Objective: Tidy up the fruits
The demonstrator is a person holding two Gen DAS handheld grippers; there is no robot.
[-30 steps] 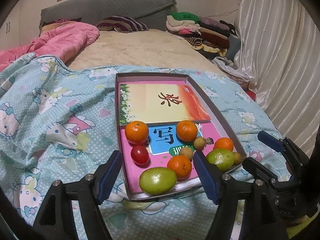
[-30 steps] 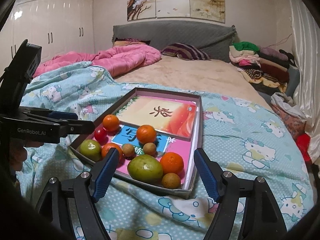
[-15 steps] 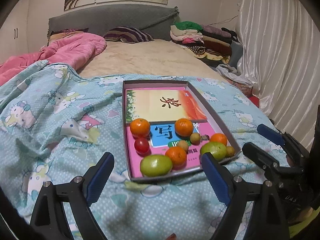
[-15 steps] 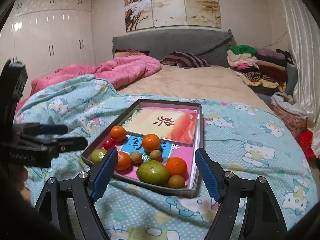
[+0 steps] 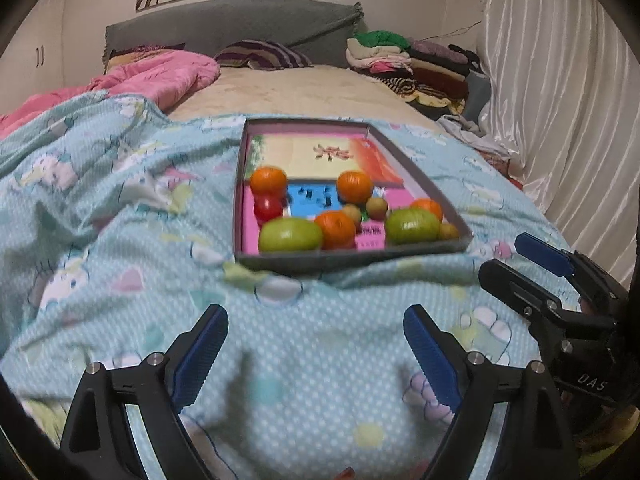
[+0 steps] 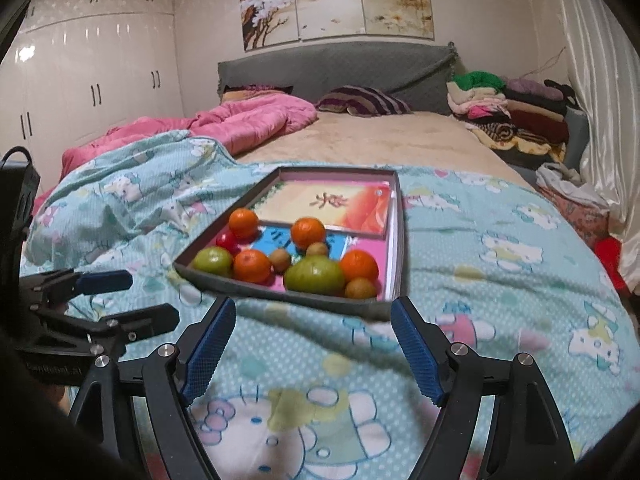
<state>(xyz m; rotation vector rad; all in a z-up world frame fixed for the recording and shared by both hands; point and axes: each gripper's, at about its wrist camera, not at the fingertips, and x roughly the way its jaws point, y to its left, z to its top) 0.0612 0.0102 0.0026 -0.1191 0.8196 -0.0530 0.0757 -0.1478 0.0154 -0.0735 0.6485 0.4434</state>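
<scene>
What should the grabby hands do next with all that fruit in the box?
Probably bring the open, empty left gripper forward to the near green fruit. Both grippers hang short of the box, and that fruit lies closest to its front wall.

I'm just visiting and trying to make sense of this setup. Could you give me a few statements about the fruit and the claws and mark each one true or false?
1. The fruits lie in a shallow box on the bed. True.
2. The left claw is gripping an orange. False: it is open with nothing between its fingers, short of the box.
3. There are two large green fruits in the box. True.
4. The red tomato sits at the box's right edge, seen from the right claw's camera. False: it is near the left edge.
5. The right claw is open and empty. True.
</scene>
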